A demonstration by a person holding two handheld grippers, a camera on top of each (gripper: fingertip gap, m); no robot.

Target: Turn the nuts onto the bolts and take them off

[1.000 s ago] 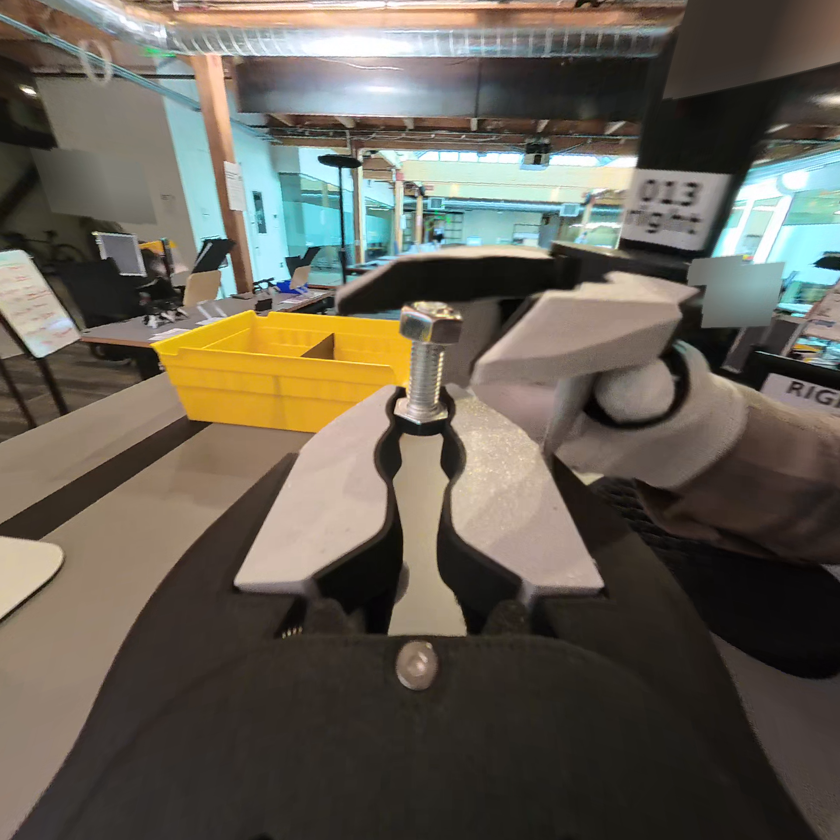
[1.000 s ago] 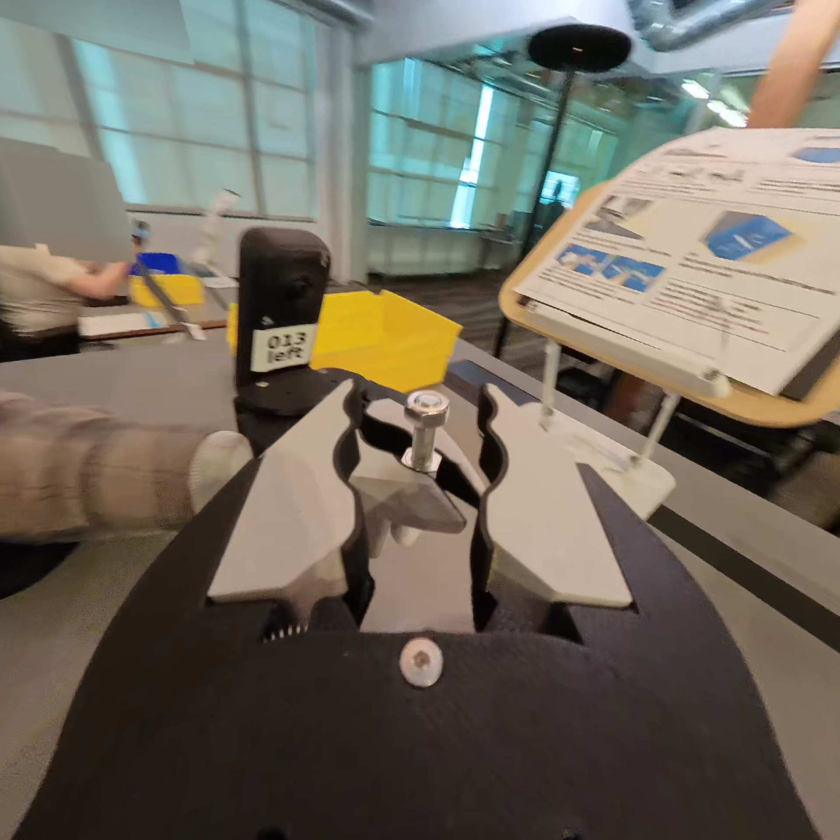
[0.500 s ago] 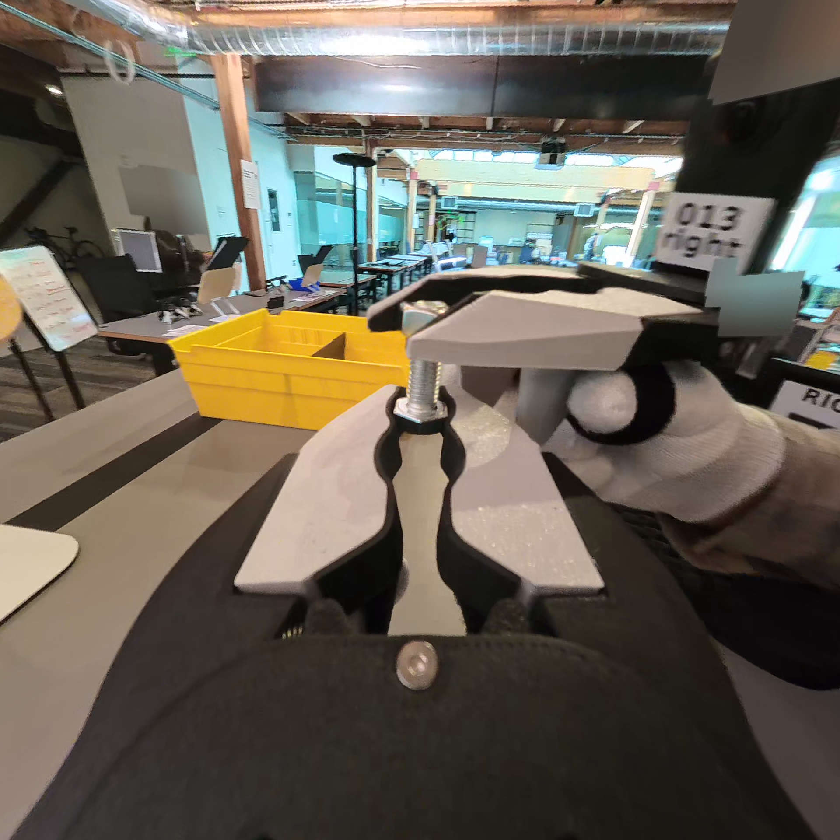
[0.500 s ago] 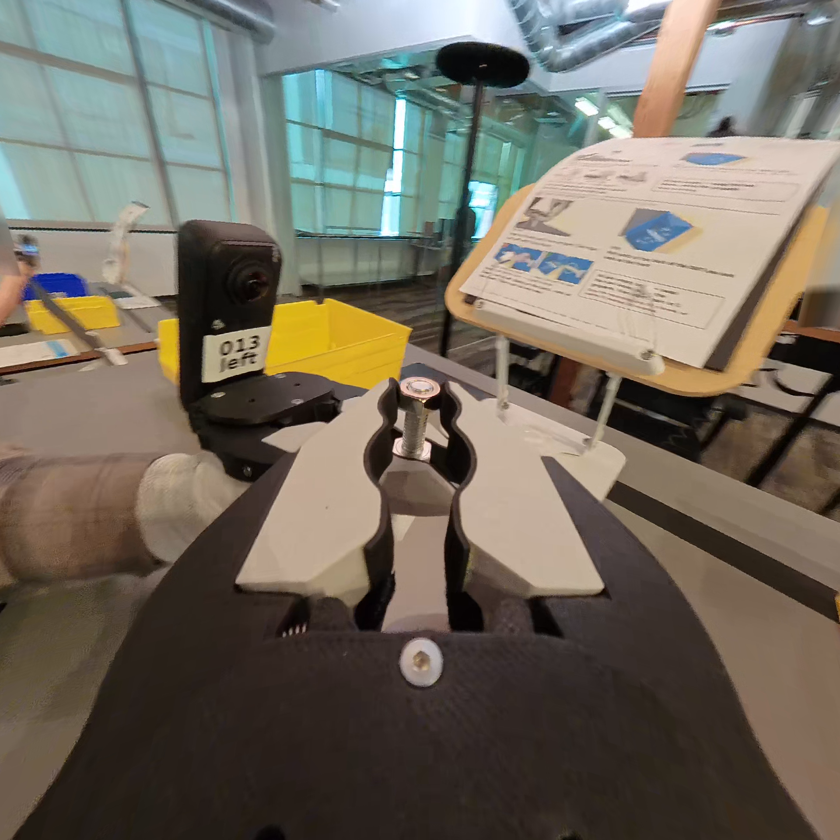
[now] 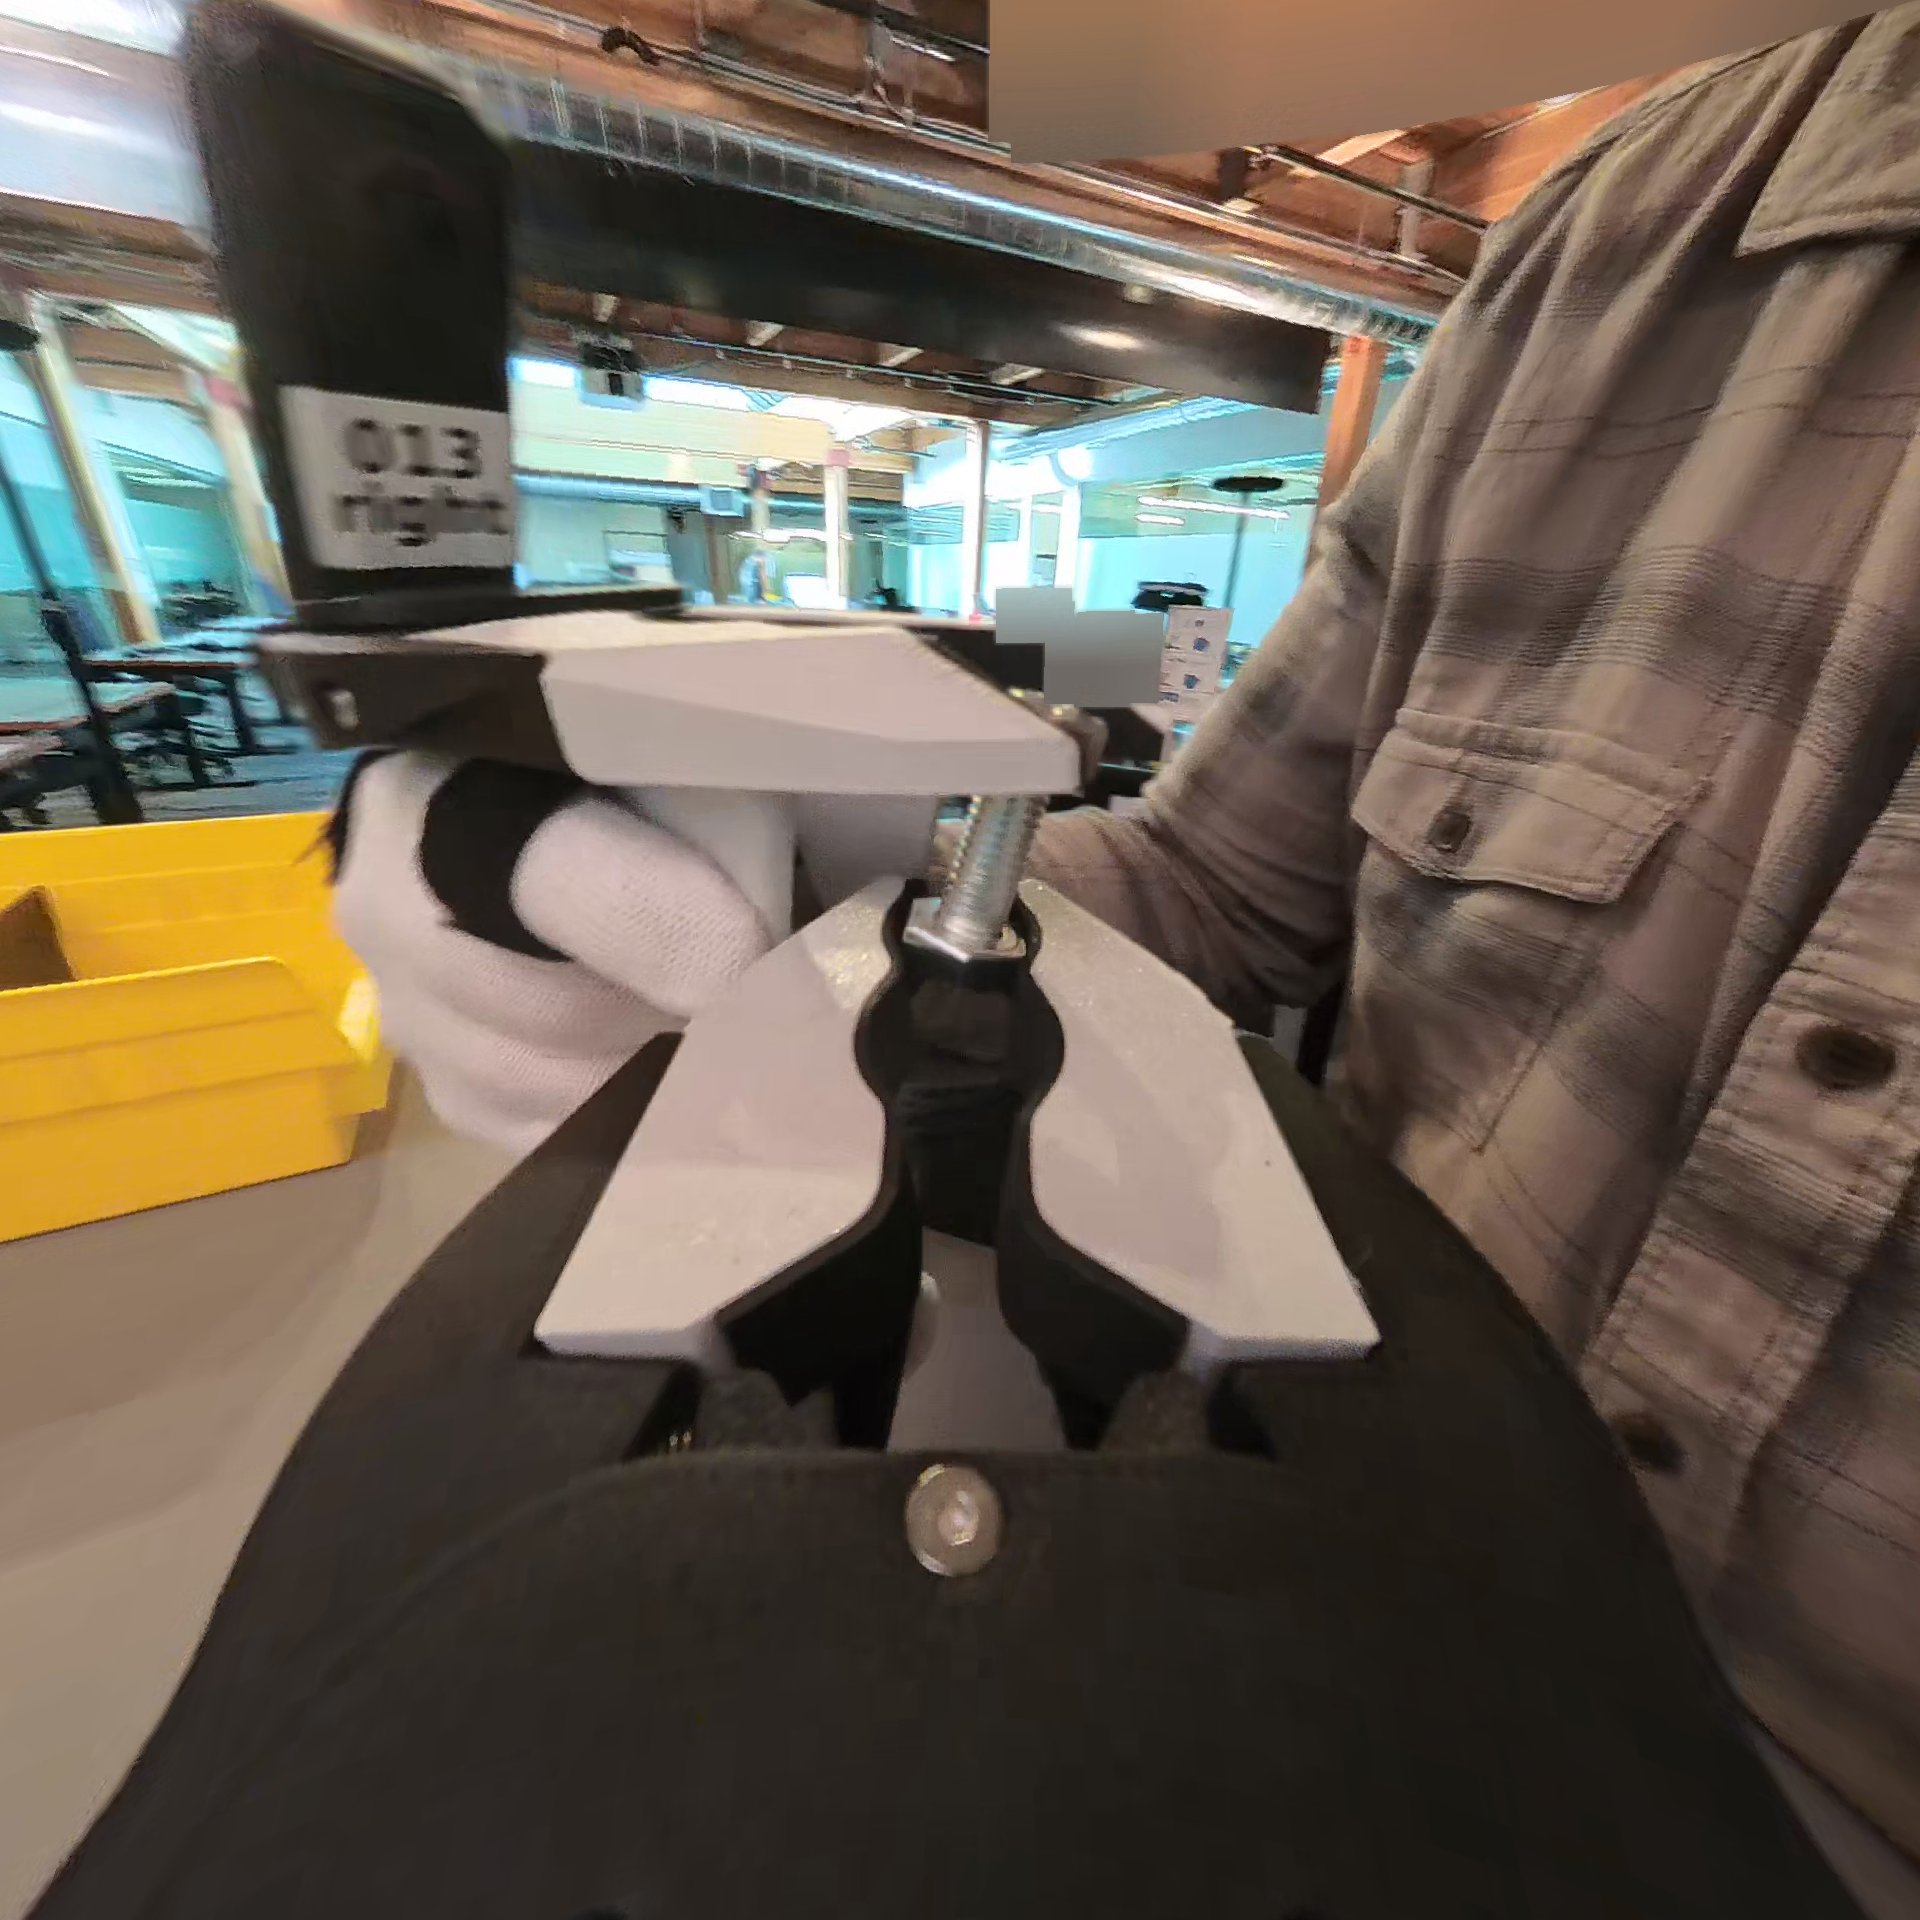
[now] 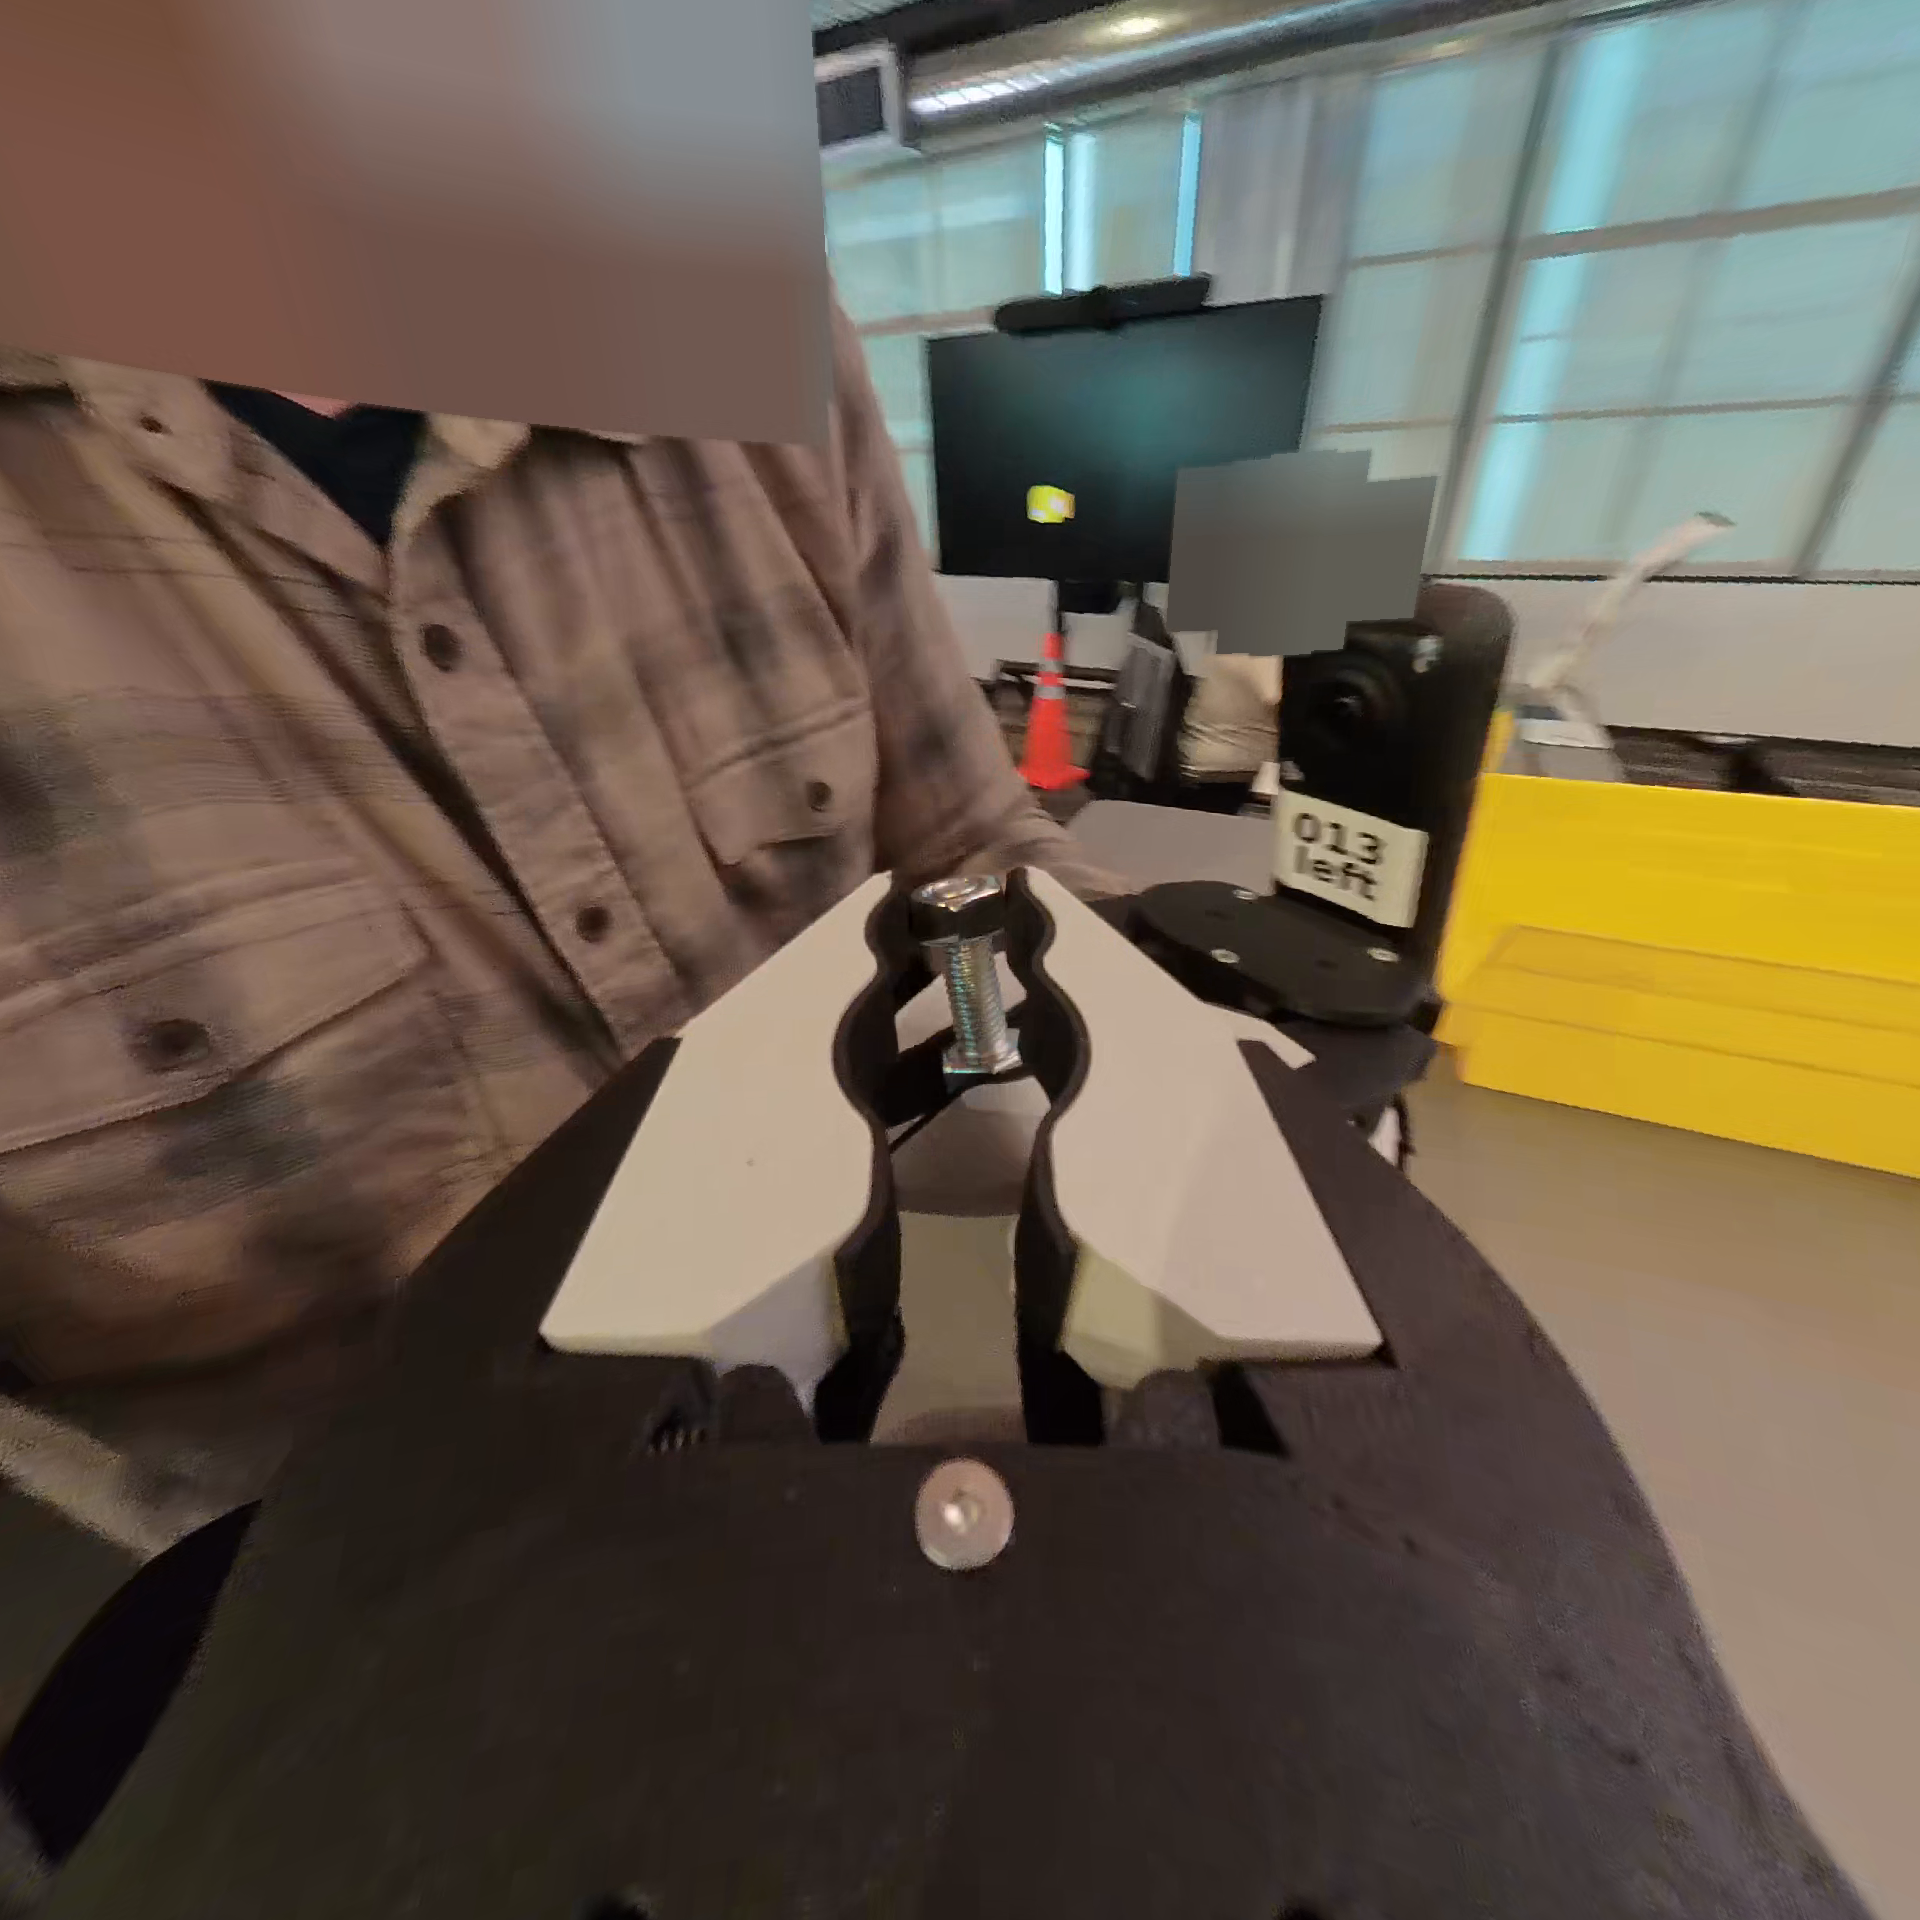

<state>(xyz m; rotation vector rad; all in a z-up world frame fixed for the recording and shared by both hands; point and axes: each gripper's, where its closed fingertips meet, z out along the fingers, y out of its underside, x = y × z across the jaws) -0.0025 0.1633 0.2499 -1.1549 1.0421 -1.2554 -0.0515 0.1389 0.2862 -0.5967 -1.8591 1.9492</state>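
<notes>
A silver bolt [image 5: 992,847] stands upright with a hex nut [image 5: 961,940] low on its thread. My left gripper [image 5: 961,920] is shut on the nut, its grey fingers [image 5: 769,1101] closed around it. My right gripper [image 5: 1065,753] lies flat above it, held by a white-gloved hand [image 5: 582,935], and hides the bolt head. In the right wrist view my right gripper [image 6: 956,896] is shut on the bolt head [image 6: 956,902]. The threaded shaft [image 6: 966,997] runs down to the nut [image 6: 977,1055]. The left gripper's camera mount [image 6: 1340,831] shows behind.
A yellow bin [image 5: 177,1039] stands on the grey table [image 5: 208,1351]; it also shows in the right wrist view [image 6: 1683,935]. The person's plaid shirt [image 5: 1621,831] fills one side of each view [image 6: 364,883]. A dark screen [image 6: 1122,436] and an orange cone [image 6: 1051,717] stand far behind. Spacing between my two grippers at the tips: around 6 cm.
My right gripper shut on the bolt head and swung round it, from the right side to the left in the left wrist view. Both views now face the person.
</notes>
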